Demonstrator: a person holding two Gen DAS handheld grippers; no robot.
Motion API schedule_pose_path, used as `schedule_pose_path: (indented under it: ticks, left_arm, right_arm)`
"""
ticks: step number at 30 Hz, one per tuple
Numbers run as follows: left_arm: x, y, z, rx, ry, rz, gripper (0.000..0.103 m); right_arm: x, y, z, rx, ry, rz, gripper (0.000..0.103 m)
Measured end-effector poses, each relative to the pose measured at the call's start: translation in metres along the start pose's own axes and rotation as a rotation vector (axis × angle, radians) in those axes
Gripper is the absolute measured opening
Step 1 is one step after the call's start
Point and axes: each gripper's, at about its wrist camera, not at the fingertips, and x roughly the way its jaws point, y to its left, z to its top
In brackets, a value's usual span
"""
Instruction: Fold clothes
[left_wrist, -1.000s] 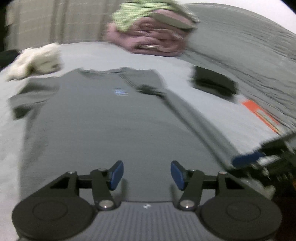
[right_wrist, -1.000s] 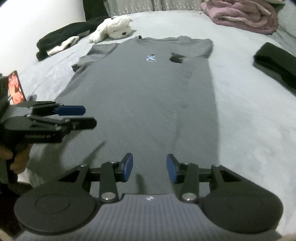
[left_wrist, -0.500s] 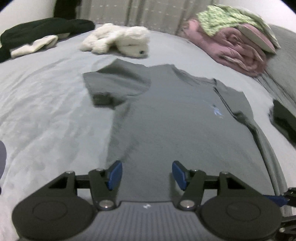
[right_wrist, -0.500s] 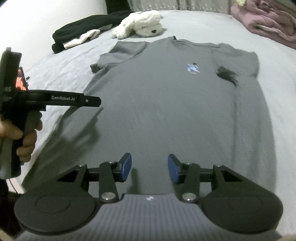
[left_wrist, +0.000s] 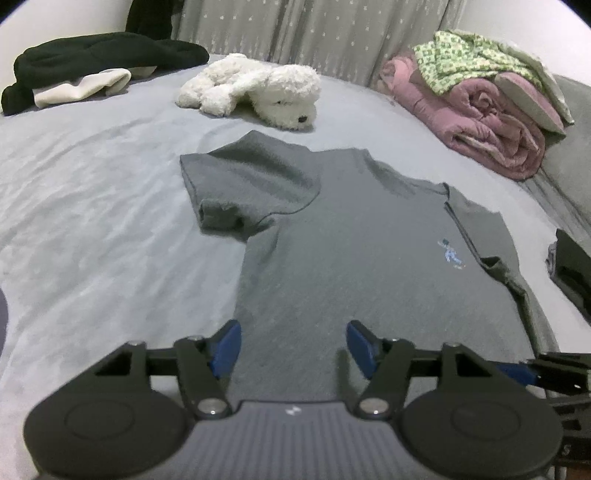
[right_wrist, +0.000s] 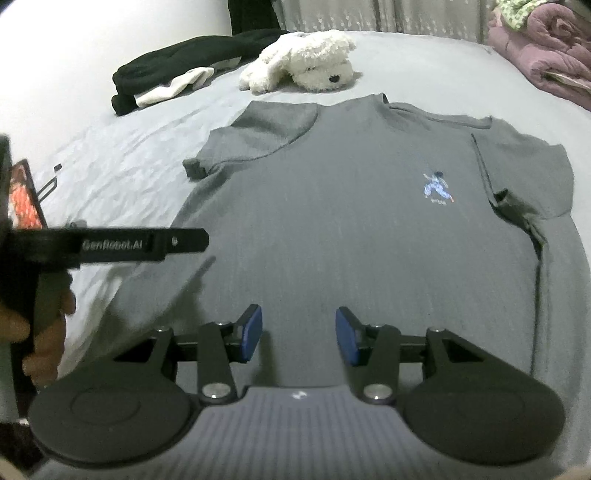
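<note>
1. Left wrist view: my left hand-held gripper (left_wrist: 293, 347) hovers released, nothing between its jaws, which have just been opening. Under it the grey cotton T-shirt (left_wrist: 354, 258) lies flat on the pale grey bed (left_wrist: 92, 229). I judge it light, limp and unbreakable, best pinched at the hem corner or side seam. A second ago this view faced the other sleeve.
2. Right wrist view: my right hand-held gripper (right_wrist: 299, 334) is also released and empty above the shirt's lower part (right_wrist: 332, 236). It has drifted across since.

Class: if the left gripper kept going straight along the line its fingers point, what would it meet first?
Most likely the grey T-shirt on the bed; the open left gripper tilts down at its lower body.
</note>
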Motion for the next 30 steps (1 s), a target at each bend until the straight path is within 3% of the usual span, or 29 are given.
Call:
schedule_pose_path:
  ticks: [2,5,9,18,30]
  left_arm:
    - [0.003,0.0,-0.009,0.009,-0.048,0.014,0.094]
    - [0.01,-0.004,-0.031,0.085,-0.124,0.013,0.103]
    - [0.012,-0.013,-0.038,0.164,-0.133,0.052,0.103]
    - [0.015,-0.019,-0.039,0.205,-0.118,0.092,0.103]
    - [0.015,-0.018,-0.039,0.198,-0.118,0.087,0.103]
  right_arm:
    - [0.003,0.0,0.001,0.008,0.0,0.004,0.05]
    - [0.005,-0.002,0.0,0.023,0.007,0.012,0.05]
    - [0.002,-0.006,-0.004,0.052,0.009,0.023,0.051]
    - [-0.015,-0.015,-0.014,0.061,0.02,0.008,0.053]
    - [-0.036,-0.032,-0.021,0.094,0.002,-0.013,0.053]
